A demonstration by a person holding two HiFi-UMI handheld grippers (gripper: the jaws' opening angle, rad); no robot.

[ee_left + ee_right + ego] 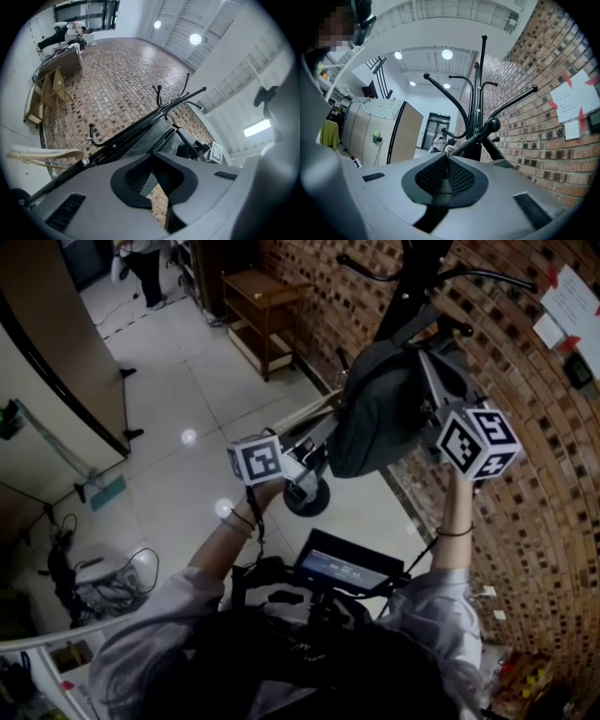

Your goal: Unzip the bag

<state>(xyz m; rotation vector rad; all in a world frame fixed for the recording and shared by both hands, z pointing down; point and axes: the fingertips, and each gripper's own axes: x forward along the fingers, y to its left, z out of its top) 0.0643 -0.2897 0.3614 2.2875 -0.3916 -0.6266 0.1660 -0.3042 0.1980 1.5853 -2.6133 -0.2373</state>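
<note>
A dark grey bag (375,418) hangs from a black coat stand (412,287) against the brick wall. My right gripper (429,362) reaches up at the bag's right side. In the right gripper view it (446,159) is shut on the bag's dark strap (473,140), which runs up to a knobbed hook (492,124). My left gripper (309,470) sits just below and left of the bag's lower corner. In the left gripper view its jaws (152,157) meet at the tips with nothing seen between them, and the bag's fabric (145,140) lies a little beyond. No zipper pull is visible.
The stand's round base (307,495) rests on the tiled floor beside the brick wall (534,521). A wooden shelf table (258,306) stands farther along the wall. Paper sheets (572,301) hang at the upper right. Cables and gear (94,577) lie at the left.
</note>
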